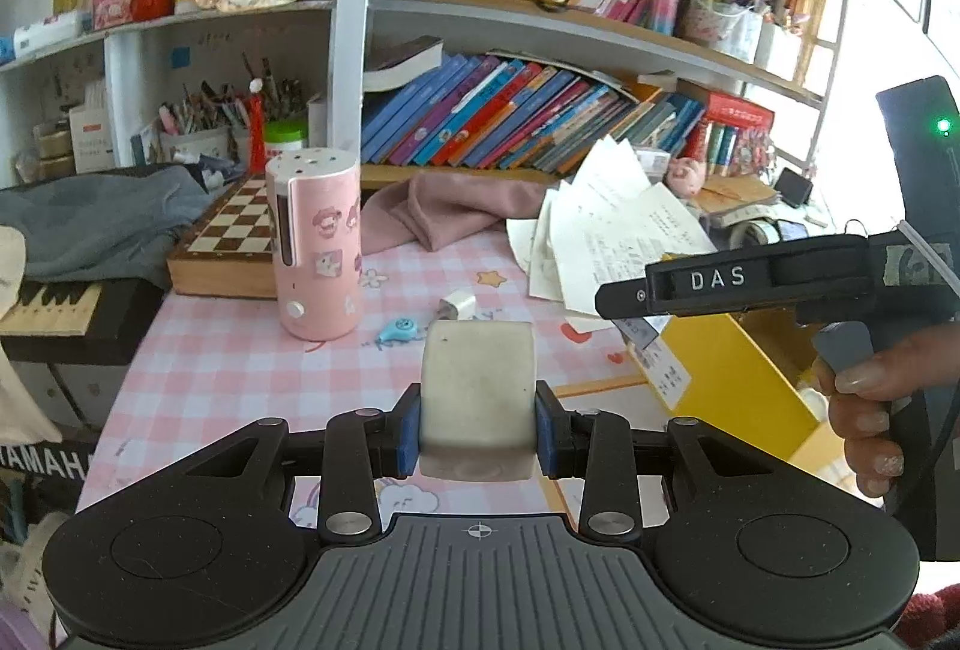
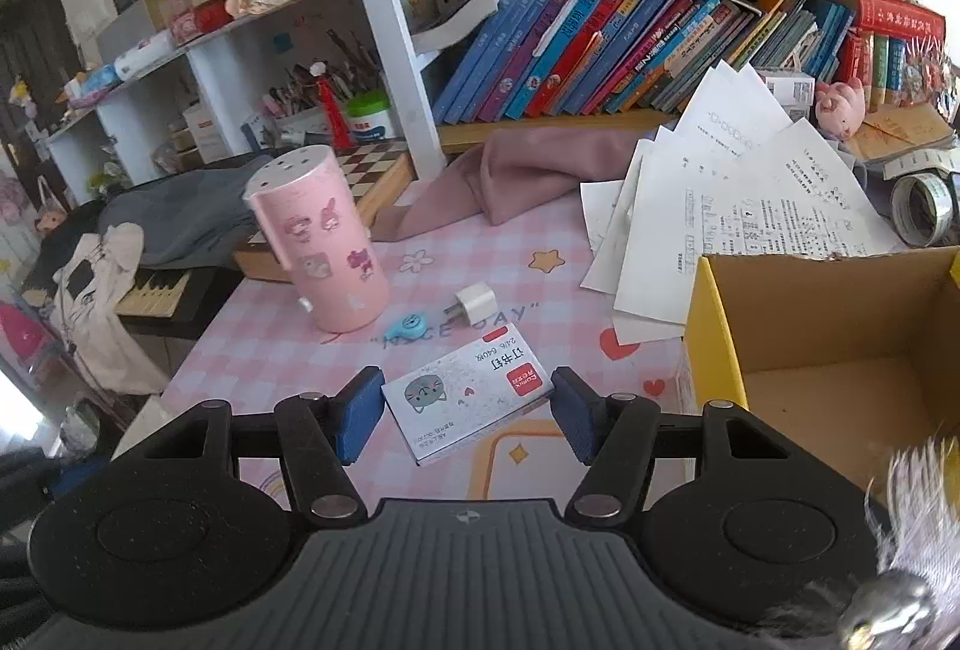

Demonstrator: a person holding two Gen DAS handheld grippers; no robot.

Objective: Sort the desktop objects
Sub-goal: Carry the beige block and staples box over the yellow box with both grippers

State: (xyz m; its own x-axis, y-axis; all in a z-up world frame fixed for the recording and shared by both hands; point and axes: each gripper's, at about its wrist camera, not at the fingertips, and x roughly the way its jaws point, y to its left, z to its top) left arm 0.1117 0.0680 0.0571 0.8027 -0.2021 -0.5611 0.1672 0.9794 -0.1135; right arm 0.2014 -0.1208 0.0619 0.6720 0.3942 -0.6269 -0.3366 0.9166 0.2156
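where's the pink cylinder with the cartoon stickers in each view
Left wrist: the pink cylindrical container with cartoon stickers stands left of centre, in front of the wooden chessboard box, beyond the left gripper, which is shut on a pale block.
Right wrist: it stands left of centre, tilted by the lens, beyond the open right gripper.
Shared landmark: the small white plug cube just to its right.

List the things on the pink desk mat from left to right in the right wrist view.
Pink sticker-covered canister → blue cartoon trinket → white charger plug → staple box between the open fingers → fanned white papers → cardboard box.
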